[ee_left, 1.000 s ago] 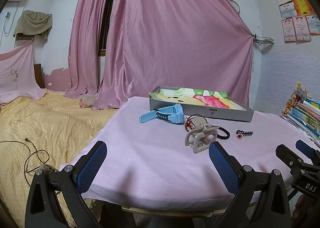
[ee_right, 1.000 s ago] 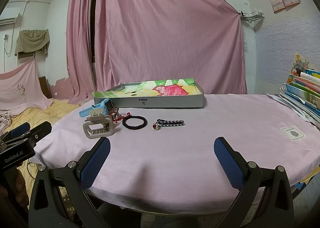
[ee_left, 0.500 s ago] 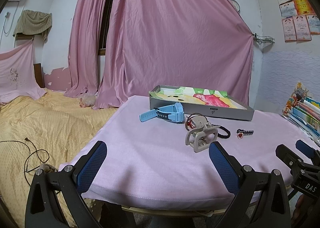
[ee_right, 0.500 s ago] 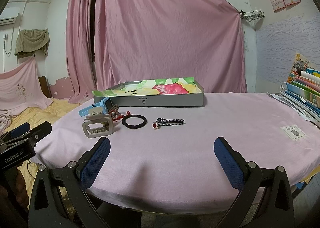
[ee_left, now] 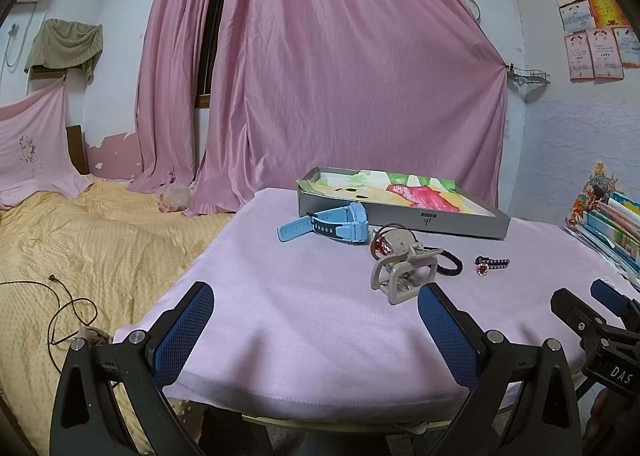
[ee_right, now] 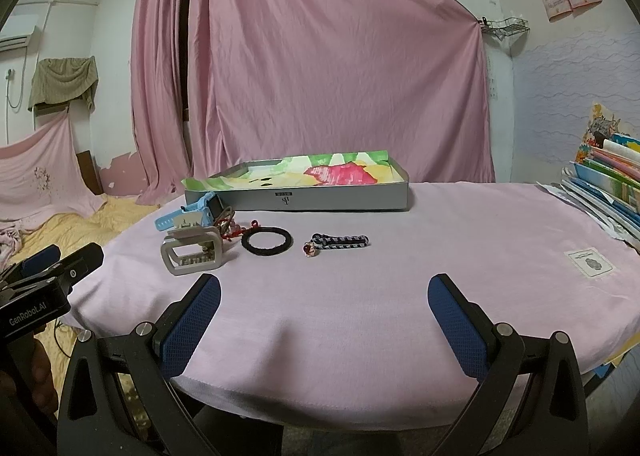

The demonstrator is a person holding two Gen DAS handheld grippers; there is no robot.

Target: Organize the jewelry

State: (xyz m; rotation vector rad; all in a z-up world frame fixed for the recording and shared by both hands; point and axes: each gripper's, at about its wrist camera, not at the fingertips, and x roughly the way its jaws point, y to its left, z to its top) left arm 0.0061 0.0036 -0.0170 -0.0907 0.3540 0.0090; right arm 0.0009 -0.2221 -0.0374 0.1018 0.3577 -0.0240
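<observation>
A: Where's the jewelry?

B: Loose on the table (ee_right: 440, 240), in a row in front of the tray (ee_right: 320, 197): watch (ee_left: 332, 224), grey clip (ee_right: 191, 252), a red-bead piece (ee_left: 380, 247) tangled just behind the clip, black band (ee_right: 266, 242), braided charm (ee_right: 338, 243). The tray holds nothing that I can make out.

A: And the jaws?

B: Both pairs spread wide and empty. The left gripper (ee_left: 316, 326) and right gripper (ee_right: 324, 318) hover at the near edge, well short of everything.

A: What could go wrong?

B: I'd say the tangle. The red-bead piece touches the clip and sits right by the watch, so lifting one may drag the others. The charm is small and flat; wide pads could push it along the cloth instead of pinching it. The cloth itself is loose and could bunch under a low approach. The two grippers are near each other, so reaching for the same cluster risks a bump.

A: The surroundings?

B: A round table under pink cloth, a stack of books (ee_right: 608, 179) at its right edge, pink curtains (ee_right: 320, 55) behind, and a bed (ee_left: 80, 256) with a yellow cover to the left.
</observation>
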